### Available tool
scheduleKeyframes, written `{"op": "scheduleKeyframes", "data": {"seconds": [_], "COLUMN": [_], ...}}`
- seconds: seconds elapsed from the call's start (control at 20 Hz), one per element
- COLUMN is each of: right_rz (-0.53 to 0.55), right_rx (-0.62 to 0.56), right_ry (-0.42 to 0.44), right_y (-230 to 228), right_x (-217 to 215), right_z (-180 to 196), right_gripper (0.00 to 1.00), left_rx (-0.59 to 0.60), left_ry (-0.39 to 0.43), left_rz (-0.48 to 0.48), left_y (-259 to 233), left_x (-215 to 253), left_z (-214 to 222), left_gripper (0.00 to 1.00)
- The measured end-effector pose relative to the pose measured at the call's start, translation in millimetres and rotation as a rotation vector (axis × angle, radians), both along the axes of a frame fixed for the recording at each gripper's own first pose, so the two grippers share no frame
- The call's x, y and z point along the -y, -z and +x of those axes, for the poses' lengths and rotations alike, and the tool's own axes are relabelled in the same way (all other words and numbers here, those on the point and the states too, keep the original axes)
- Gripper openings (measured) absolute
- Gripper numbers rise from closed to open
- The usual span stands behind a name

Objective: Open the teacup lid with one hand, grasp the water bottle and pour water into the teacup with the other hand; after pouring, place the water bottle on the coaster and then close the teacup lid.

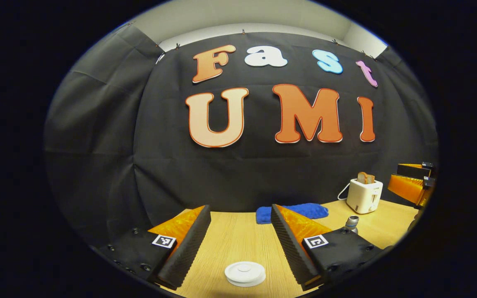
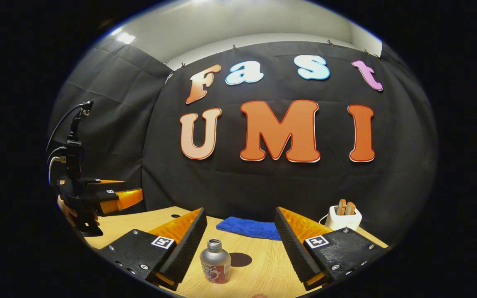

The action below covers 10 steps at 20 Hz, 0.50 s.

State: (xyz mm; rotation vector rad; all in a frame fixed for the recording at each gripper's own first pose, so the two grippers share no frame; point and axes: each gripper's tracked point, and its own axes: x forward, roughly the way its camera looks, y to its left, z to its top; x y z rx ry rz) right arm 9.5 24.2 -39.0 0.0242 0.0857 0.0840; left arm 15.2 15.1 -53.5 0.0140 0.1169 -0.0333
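Observation:
A white round teacup lid (image 1: 244,273) sits on the teacup low in the left gripper view, between and below the fingers of my left gripper (image 1: 239,213), which is open and holds nothing. In the right gripper view, a small silver water bottle (image 2: 215,261) with a red label stands upright on the table. It is just inside the left finger of my open right gripper (image 2: 239,213), untouched. A dark round coaster (image 2: 240,259) lies right behind the bottle. The bottle's top (image 1: 351,223) peeks past the left gripper's right finger.
A blue folded cloth (image 2: 249,227) lies at the back of the wooden table (image 2: 271,269). A white toaster (image 1: 364,194) with bread stands back right. A hand (image 2: 66,211) holds the left gripper (image 2: 118,198) at the table's left end. The right gripper (image 1: 412,184) shows at far right.

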Motion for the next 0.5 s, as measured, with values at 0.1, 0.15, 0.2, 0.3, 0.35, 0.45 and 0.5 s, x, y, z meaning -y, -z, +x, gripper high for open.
{"op": "scheduleKeyframes", "data": {"seconds": [0.1,0.15,0.2,0.3,0.35,0.45,0.5], "right_rz": [0.007,0.010,0.013,0.015,0.017,0.019,0.017], "right_rx": [-0.037,-0.060,-0.082,-0.113,-0.123,-0.145,-0.163], "right_ry": [-0.005,-0.010,-0.014,-0.025,-0.030,-0.044,-0.053], "right_y": [16.1,26.9,36.7,50.6,57.3,69.6,76.9], "right_x": [-2.7,-3.6,-5.6,-9.3,-10.9,-16.4,-18.3], "right_z": [2.3,2.4,3.5,3.9,3.8,4.1,3.8], "right_gripper": [0.99,0.99,1.00,0.99,0.99,0.99,0.99], "left_rx": [-0.021,-0.037,-0.047,-0.067,-0.079,-0.107,-0.127], "left_ry": [0.009,0.015,0.025,0.039,0.042,0.058,0.068], "left_rz": [-0.008,-0.013,-0.018,-0.017,-0.015,-0.026,-0.038], "left_y": [17.3,24.8,33.2,49.8,56.9,74.1,84.3], "left_x": [0.9,1.8,2.5,4.3,4.3,7.8,9.9], "left_z": [1.1,-0.3,-2.2,-2.3,-2.2,-3.1,-4.8], "left_gripper": [0.96,0.98,0.99,0.96,0.96,0.96,0.97]}}
